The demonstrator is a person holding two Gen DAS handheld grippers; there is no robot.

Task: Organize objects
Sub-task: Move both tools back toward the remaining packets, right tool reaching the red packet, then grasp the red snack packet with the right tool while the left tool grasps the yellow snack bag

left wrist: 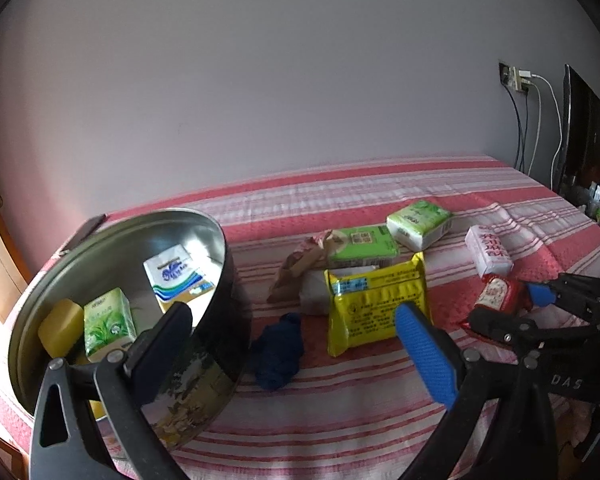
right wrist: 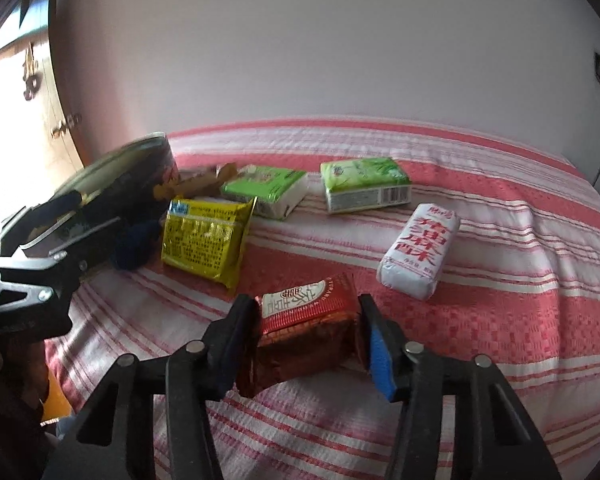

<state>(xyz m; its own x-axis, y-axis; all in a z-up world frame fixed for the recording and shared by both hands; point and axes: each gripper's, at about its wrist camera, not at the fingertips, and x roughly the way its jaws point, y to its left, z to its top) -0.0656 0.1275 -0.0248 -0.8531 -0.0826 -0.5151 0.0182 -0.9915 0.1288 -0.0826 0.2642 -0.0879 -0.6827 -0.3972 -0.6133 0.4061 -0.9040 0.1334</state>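
My left gripper (left wrist: 292, 340) is open, its left finger over the rim of a round metal tin (left wrist: 100, 280) tilted toward me. The tin holds a blue-white tissue pack (left wrist: 176, 276), a green tissue pack (left wrist: 108, 322) and a yellow block (left wrist: 60, 328). My right gripper (right wrist: 306, 344) is shut on a red snack packet (right wrist: 304, 328) lying on the red striped cloth (right wrist: 500, 320); it also shows in the left wrist view (left wrist: 496, 296). A yellow packet (left wrist: 376, 304), a white red-lettered packet (right wrist: 420, 252), two green tissue packs (right wrist: 364, 184) (right wrist: 268, 190), a brown wrapper (left wrist: 300, 264) and a dark blue cloth (left wrist: 280, 348) lie around.
A pale wall (left wrist: 260, 80) stands behind the covered surface. A wall socket with cables (left wrist: 520, 80) and a dark screen (left wrist: 584, 132) are at the far right. A wooden door (right wrist: 16, 92) is at the left.
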